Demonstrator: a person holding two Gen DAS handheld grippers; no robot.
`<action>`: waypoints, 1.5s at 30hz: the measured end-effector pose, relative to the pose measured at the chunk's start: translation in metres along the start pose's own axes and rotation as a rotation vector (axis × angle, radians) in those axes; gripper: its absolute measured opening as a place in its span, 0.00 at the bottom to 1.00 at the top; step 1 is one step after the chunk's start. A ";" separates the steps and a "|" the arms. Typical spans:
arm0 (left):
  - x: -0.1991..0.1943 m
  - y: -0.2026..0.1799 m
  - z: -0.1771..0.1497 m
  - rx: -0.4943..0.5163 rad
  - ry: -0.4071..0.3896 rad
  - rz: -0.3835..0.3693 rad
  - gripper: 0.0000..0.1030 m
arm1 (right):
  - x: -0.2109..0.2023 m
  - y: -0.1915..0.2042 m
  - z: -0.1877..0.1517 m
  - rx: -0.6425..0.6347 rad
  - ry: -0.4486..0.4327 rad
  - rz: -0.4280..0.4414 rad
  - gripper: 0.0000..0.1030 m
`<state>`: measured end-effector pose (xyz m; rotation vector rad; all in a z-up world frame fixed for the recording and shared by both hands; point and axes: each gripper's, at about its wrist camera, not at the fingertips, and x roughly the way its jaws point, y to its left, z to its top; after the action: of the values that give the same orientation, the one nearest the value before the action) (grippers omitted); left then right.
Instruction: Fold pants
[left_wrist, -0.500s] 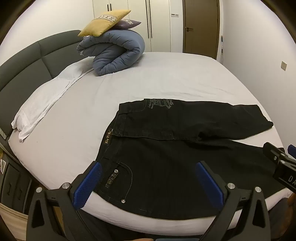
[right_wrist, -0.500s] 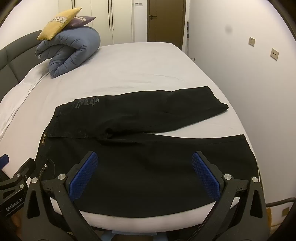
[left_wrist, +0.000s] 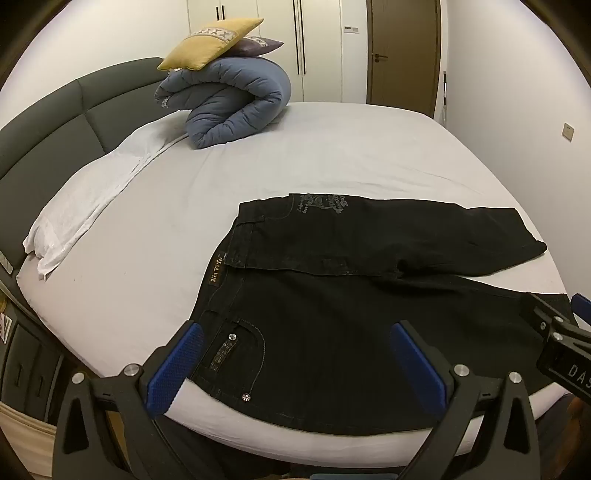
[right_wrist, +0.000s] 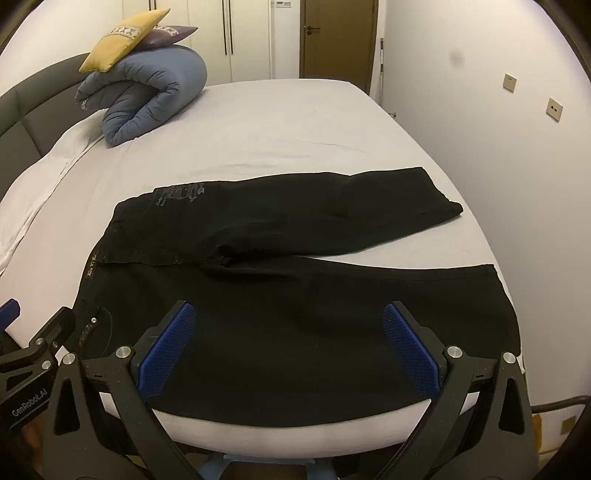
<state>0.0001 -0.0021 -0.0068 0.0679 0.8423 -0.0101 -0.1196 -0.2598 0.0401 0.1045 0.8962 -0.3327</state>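
Observation:
Black pants (left_wrist: 332, 295) (right_wrist: 295, 258) lie flat on the near part of the bed, waistband to the left, both legs running right and splayed apart. The near leg reaches the bed's front edge. My left gripper (left_wrist: 295, 365) hovers open above the back pocket area near the waist, nothing between its blue pads. My right gripper (right_wrist: 288, 347) hovers open over the near leg, likewise empty. Each gripper shows at the edge of the other's view: the right gripper (left_wrist: 554, 339), the left gripper (right_wrist: 33, 354).
The bed (left_wrist: 332, 147) has a grey sheet and a dark padded headboard (left_wrist: 55, 129) on the left. A rolled blue duvet (left_wrist: 229, 103) with a yellow cushion (left_wrist: 210, 44) sits at the back left. A white pillow (left_wrist: 92, 199) lies along the left side. A wall (right_wrist: 498, 129) runs close along the right.

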 end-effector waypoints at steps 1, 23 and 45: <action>-0.002 0.001 0.001 -0.001 0.000 0.000 1.00 | 0.000 0.001 -0.001 -0.001 0.000 0.002 1.00; -0.001 0.002 0.001 -0.003 0.003 -0.003 1.00 | 0.003 0.010 -0.007 -0.015 0.005 0.010 1.00; -0.003 0.003 0.001 -0.005 0.005 -0.004 1.00 | 0.001 0.014 -0.010 -0.024 0.006 0.011 1.00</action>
<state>-0.0008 0.0005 -0.0042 0.0618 0.8479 -0.0112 -0.1214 -0.2445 0.0324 0.0886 0.9053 -0.3113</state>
